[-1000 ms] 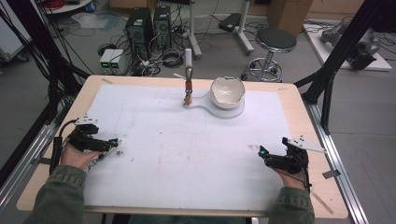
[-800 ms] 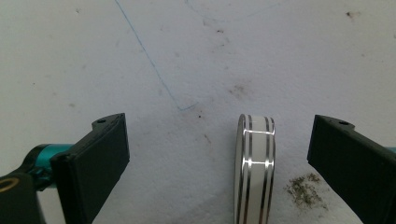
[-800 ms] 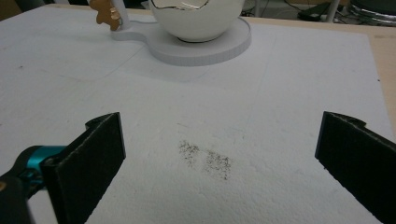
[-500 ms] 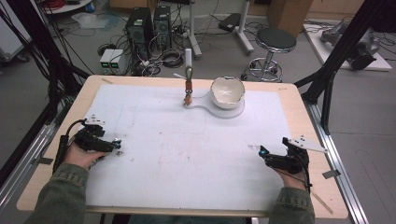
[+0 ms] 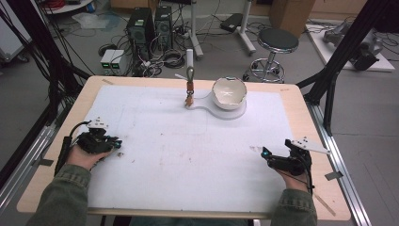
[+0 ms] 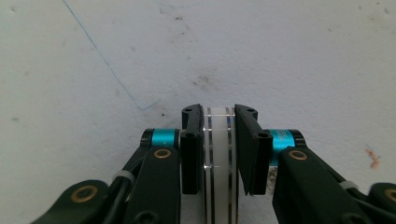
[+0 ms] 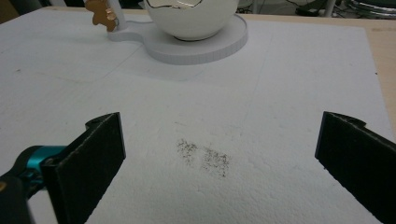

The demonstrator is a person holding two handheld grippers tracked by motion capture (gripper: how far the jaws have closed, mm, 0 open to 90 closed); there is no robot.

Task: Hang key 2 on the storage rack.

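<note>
A white foam sheet [image 5: 197,155] is covering most of a pale wooden table [image 5: 308,122], and faint smudges are marking the sheet. Beyond the table, computer towers [image 5: 150,26], tangled cables and a round black stool [image 5: 278,41] are sitting on a grey floor, with black frame posts standing at both sides.

A white bowl with a jagged, gold-edged rim [image 5: 229,92] is resting on a white keyhole-shaped base [image 5: 226,112] at the far middle of the sheet. Just left of the bowl, a small brown figure [image 5: 189,96] is hanging from a white post.

Well toward the near left from the bowl, the left gripper [image 5: 114,145] is lying low on the sheet in a person's hand. Well toward the near right from the bowl, the right gripper [image 5: 264,153] is resting likewise.

The left gripper view is showing what the high view cannot: the jaws are pressing close on a clear flat piece with thin dark stripes [image 6: 218,154], above a thin blue pen line on the sheet. The right gripper view is showing its jaws spread wide and holding nothing, a patch of dark specks [image 7: 205,158] between them, and the bowl far ahead.
</note>
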